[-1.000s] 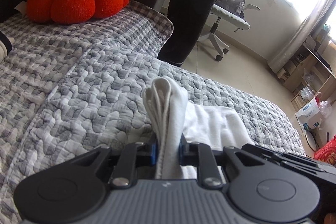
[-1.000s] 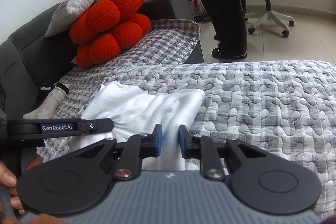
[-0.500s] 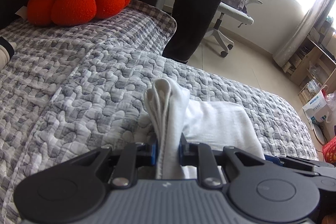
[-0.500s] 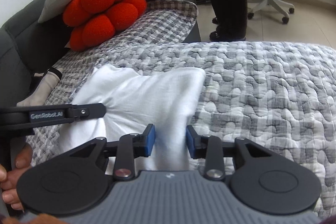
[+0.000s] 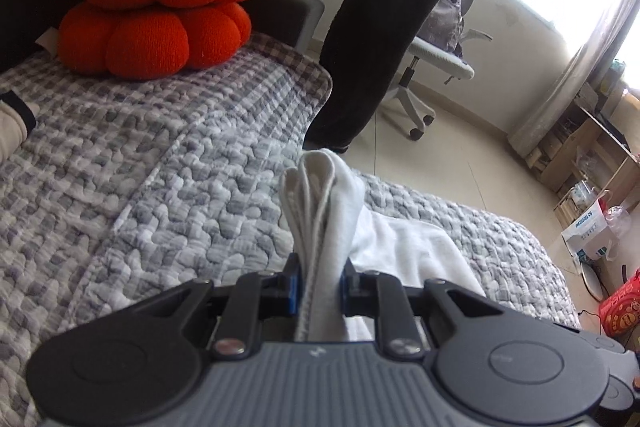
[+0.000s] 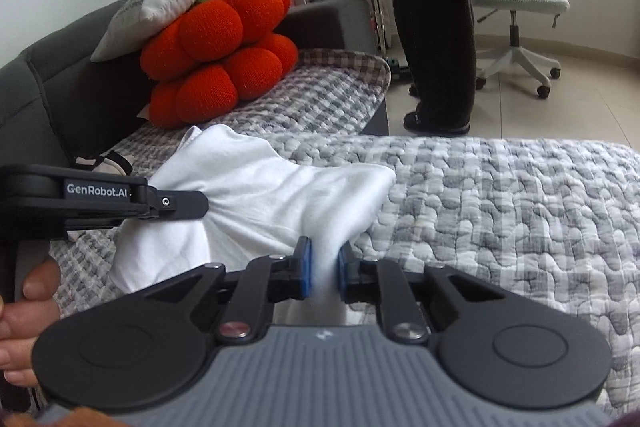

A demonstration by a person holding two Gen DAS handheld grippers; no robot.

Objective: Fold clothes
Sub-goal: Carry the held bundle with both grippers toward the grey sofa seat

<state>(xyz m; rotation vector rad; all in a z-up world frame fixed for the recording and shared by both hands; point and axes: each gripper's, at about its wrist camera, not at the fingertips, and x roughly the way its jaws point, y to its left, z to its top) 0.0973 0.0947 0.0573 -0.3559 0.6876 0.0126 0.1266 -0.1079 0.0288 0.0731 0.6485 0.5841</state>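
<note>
We are pinching the white garment (image 6: pixel 256 179) in our left gripper (image 5: pixel 319 281) while our right gripper (image 6: pixel 323 269) is closing on its near edge; next, carrying both corners forward together.

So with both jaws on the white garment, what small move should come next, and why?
Probably lift both ends together and carry them across for the fold. The left gripper pinches a bunched edge of the white garment, the right gripper's jaws are closing on the near edge, and most of the cloth lies on the quilt.
</note>
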